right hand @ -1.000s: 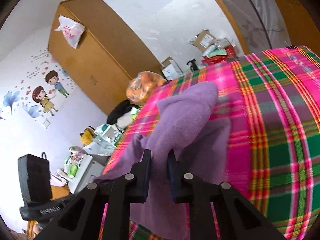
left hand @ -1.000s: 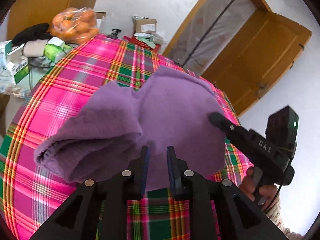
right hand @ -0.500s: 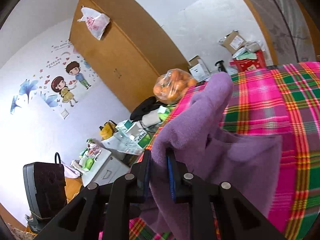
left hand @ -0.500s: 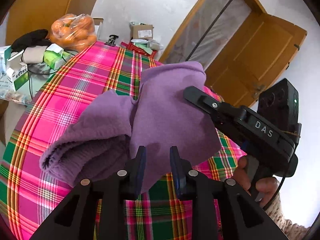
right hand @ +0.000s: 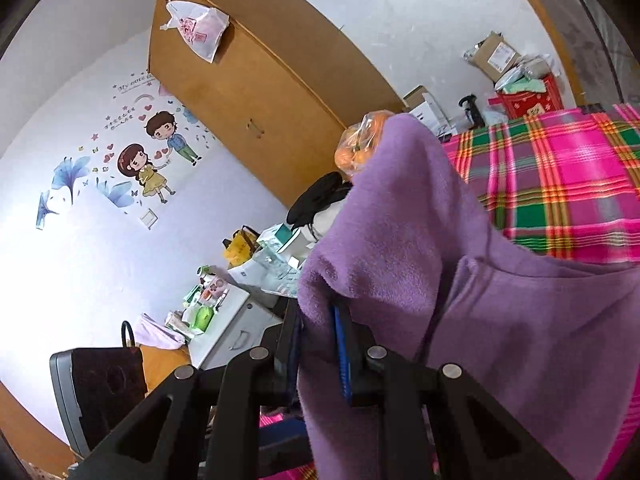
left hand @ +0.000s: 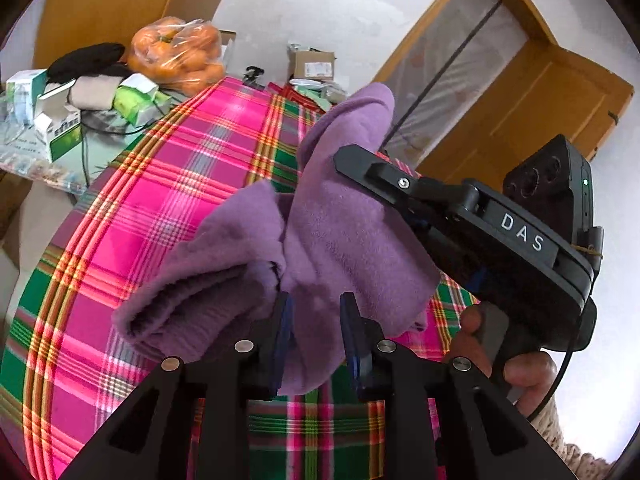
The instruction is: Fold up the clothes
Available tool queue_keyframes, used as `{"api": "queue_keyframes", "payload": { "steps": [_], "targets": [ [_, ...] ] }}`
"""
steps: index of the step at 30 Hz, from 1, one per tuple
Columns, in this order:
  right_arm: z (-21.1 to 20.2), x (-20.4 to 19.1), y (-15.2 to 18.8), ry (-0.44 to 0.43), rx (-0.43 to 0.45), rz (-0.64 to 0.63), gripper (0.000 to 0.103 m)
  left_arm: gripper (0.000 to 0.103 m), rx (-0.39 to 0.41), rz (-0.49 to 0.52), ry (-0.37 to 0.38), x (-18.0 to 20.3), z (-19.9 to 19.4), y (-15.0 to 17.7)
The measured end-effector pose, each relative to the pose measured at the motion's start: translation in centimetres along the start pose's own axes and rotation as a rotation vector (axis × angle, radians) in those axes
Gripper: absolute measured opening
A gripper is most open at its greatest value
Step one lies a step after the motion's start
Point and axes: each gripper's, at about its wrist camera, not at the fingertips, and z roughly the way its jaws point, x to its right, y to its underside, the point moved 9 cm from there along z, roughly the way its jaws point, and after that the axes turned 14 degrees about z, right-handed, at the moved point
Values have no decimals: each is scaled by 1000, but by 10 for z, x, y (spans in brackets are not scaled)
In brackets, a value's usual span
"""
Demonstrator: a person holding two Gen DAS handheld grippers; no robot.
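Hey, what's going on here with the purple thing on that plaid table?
A person is folding a purple fleece garment on a table covered with a pink and green plaid cloth, using a handheld gripper in each hand. The right gripper is shut on one edge and holds it raised above the table. The left gripper has fabric between its fingers near the bunched part. The fold is not yet laid down.

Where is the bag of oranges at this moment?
In the left wrist view, the bag of oranges sits upper left, beyond the plaid cloth's far corner, beside the black garment and green boxes.
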Motion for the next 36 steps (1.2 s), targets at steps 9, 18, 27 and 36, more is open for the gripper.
{"api": "queue_keyframes", "payload": {
  "steps": [9,18,27,36],
  "targets": [
    [29,9,8,3,-55,36,18,27,3,-23,-36,-14,-4,-2],
    [31,2,19,10,-134,-6,37,32,23,-94,-53,-29,-12,-7],
    [-25,32,-7,78,-5,44,39,33,22,-89,-73,-32,-13,-10],
    [-69,101,-13,341,87,78,39,33,9,-79,-76,-31,-10,-12]
  ]
}}
